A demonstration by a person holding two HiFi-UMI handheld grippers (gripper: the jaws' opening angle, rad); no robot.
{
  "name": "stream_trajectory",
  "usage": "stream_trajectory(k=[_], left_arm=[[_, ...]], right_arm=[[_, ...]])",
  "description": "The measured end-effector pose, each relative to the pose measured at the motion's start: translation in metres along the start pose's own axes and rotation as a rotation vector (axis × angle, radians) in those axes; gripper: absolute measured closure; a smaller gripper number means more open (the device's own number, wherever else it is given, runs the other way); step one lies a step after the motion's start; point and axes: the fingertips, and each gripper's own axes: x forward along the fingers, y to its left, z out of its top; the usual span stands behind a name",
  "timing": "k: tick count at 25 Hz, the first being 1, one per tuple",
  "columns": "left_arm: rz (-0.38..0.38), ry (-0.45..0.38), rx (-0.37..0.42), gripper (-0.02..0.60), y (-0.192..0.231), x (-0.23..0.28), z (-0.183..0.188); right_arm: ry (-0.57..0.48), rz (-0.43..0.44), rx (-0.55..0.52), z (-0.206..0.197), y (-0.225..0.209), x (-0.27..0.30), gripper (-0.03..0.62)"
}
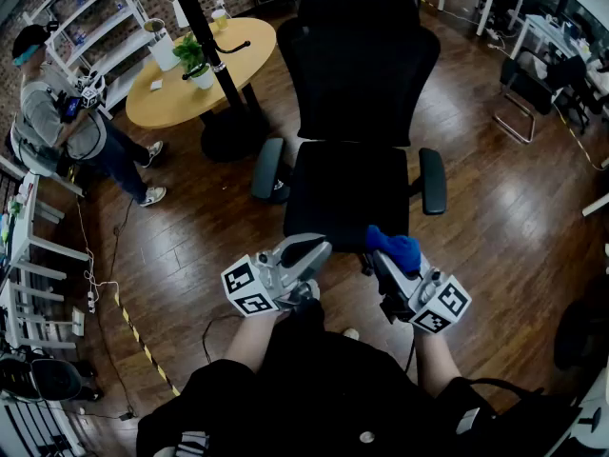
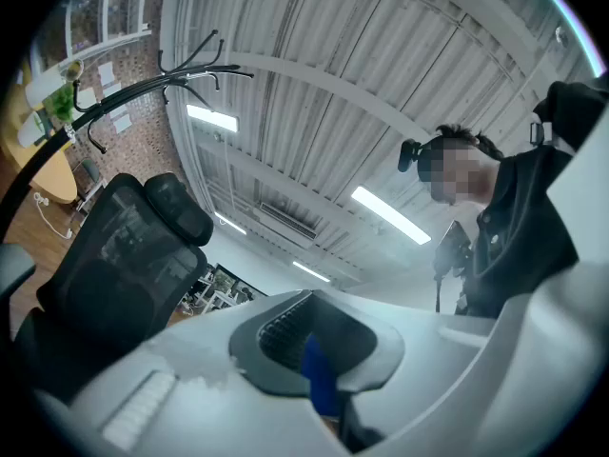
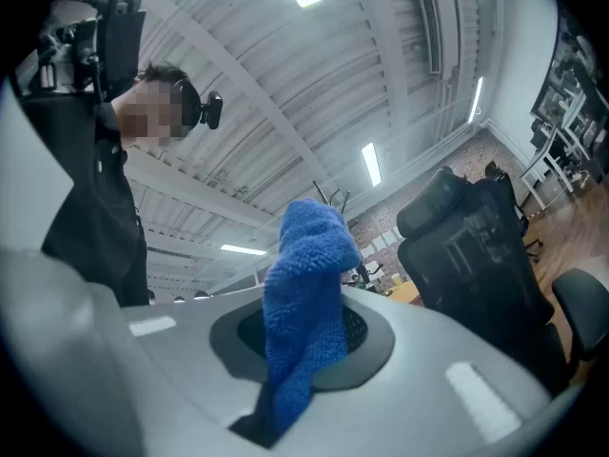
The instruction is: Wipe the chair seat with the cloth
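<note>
A black office chair stands in front of me, its seat (image 1: 347, 193) bare. My right gripper (image 1: 383, 258) is held just short of the seat's front edge, shut on a blue cloth (image 1: 395, 247). In the right gripper view the blue cloth (image 3: 304, 284) sticks up from the closed right gripper (image 3: 304, 343), with the chair (image 3: 476, 246) to the right. My left gripper (image 1: 306, 251) is beside it, also at the front edge, jaws together. In the left gripper view the left gripper (image 2: 314, 346) points up at the ceiling; the chair (image 2: 114, 255) is at the left.
A round wooden table (image 1: 243, 41) with a potted plant (image 1: 195, 60) and a black coat stand (image 1: 214, 55) are behind the chair on the left. A person (image 1: 67, 127) stands by white shelves at far left. Desks and another chair (image 1: 533, 93) are at back right.
</note>
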Motion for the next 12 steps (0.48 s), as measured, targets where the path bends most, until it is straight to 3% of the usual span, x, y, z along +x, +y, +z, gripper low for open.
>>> stream_trajectory(k=[12], left_arm=[[-0.038,-0.011,-0.05,0.589,0.167,0.011,0.042]], right_arm=[[0.05,-0.092,-0.038,-0.013,-0.13,0.112,0.556]])
